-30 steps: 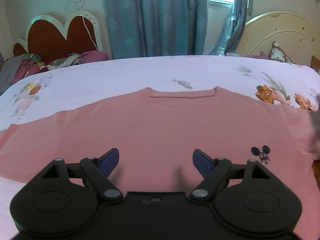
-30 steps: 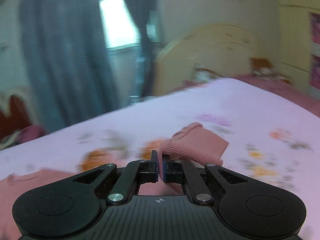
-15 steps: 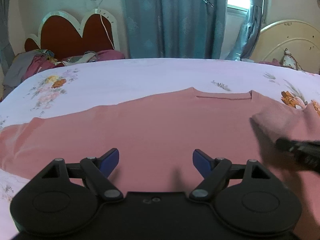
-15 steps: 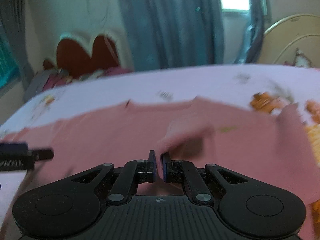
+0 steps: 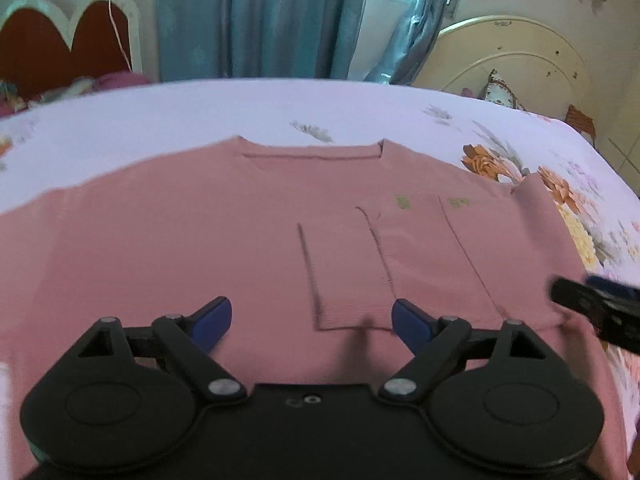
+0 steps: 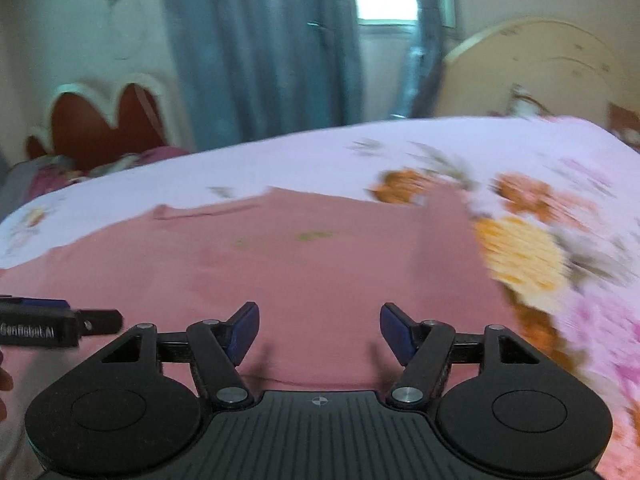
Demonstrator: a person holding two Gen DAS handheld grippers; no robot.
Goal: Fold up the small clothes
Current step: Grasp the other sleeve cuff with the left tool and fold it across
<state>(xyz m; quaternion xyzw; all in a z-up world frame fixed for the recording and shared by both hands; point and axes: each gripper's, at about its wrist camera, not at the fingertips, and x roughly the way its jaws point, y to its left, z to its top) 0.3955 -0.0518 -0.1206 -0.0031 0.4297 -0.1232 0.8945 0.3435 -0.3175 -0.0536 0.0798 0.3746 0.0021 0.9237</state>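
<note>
Floral bedsheet (image 5: 360, 112) carries the pink top (image 5: 160, 240), spread flat toward the bed's near edge, one sleeve (image 5: 420, 264) folded inward. Left tongs (image 5: 310, 320) and right tongs (image 6: 319, 330) are opening, nothing between them, apparently releasing the fold.

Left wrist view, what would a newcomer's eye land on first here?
The pink sweater spread flat across the flowered bedsheet, one sleeve folded in over its body. Below it the left tool hangs with jaws opening and nothing between them. Behind the bed, blue curtains and a red heart-shaped headboard stand out.
</note>
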